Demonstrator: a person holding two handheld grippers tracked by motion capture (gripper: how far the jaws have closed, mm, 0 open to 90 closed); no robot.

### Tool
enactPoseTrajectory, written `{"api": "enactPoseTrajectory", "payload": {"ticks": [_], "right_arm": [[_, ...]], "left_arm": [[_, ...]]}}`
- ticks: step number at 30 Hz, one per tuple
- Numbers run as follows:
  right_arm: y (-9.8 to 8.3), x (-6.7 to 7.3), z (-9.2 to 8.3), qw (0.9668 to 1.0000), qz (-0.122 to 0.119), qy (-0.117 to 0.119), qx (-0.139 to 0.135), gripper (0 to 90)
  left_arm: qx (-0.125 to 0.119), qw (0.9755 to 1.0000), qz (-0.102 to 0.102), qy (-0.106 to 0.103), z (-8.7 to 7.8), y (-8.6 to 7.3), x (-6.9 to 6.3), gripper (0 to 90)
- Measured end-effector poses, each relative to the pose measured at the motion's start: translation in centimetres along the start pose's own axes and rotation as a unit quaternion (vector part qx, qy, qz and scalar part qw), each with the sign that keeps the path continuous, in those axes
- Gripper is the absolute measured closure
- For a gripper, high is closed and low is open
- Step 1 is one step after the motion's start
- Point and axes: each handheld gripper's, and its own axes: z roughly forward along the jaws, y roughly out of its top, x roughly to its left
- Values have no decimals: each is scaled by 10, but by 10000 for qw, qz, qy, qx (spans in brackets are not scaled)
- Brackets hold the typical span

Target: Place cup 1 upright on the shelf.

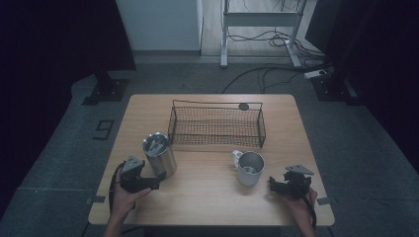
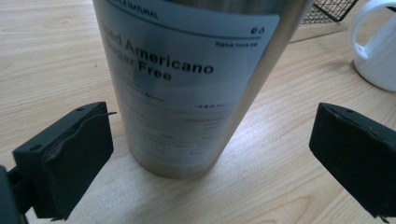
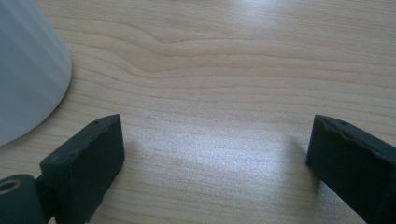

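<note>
A steel tumbler (image 1: 159, 154) with a printed label stands upright at the table's left. My left gripper (image 1: 157, 181) sits low just in front of it, held in a hand. In the left gripper view the tumbler (image 2: 187, 84) stands between the spread jaws of that gripper (image 2: 215, 123), with a clear gap on each side. A white mug (image 1: 249, 168) stands right of centre, handle to the left. My right gripper (image 1: 272, 185) lies close to its right, open. In the right gripper view the jaws of that gripper (image 3: 215, 135) frame bare wood, with the mug (image 3: 28, 70) off to the left.
A black wire basket (image 1: 173, 123) stands at the back middle of the wooden table (image 1: 207, 197), and its corner (image 2: 331, 9) shows behind the tumbler. A small dark disc (image 1: 243, 106) lies by the basket's far rim. The mug (image 2: 378, 51) is at the right of the left gripper view.
</note>
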Motion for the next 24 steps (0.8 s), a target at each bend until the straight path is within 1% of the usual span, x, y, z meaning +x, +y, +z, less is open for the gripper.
{"api": "enactPoseTrajectory", "payload": {"ticks": [3, 5, 10, 14, 17, 19, 24], "right_arm": [[0, 0, 0, 10000, 1, 0, 0, 39], [0, 0, 0, 10000, 0, -2, 1, 39], [0, 0, 0, 10000, 1, -3, -2, 40], [0, 0, 0, 10000, 0, -1, -3, 41], [0, 0, 0, 10000, 0, 0, -2, 41], [0, 0, 0, 10000, 0, 0, -3, 41], [0, 0, 0, 10000, 0, 0, -3, 41]], "left_arm": [[-11, 10000, 16, 3, 0, 1, 1, 0], [-82, 10000, -8, -26, 1, 3, 2, 0], [-148, 9999, -22, -7, 1, 5, 5, 0], [-198, 9998, -20, 22, 2, 9, 6, 0], [-181, 9998, 43, 100, 6, 11, 6, 4], [-177, 9998, 59, 106, 8, 12, 6, 6], [-250, 9996, 51, 141, 10, 13, 6, 6]]}}
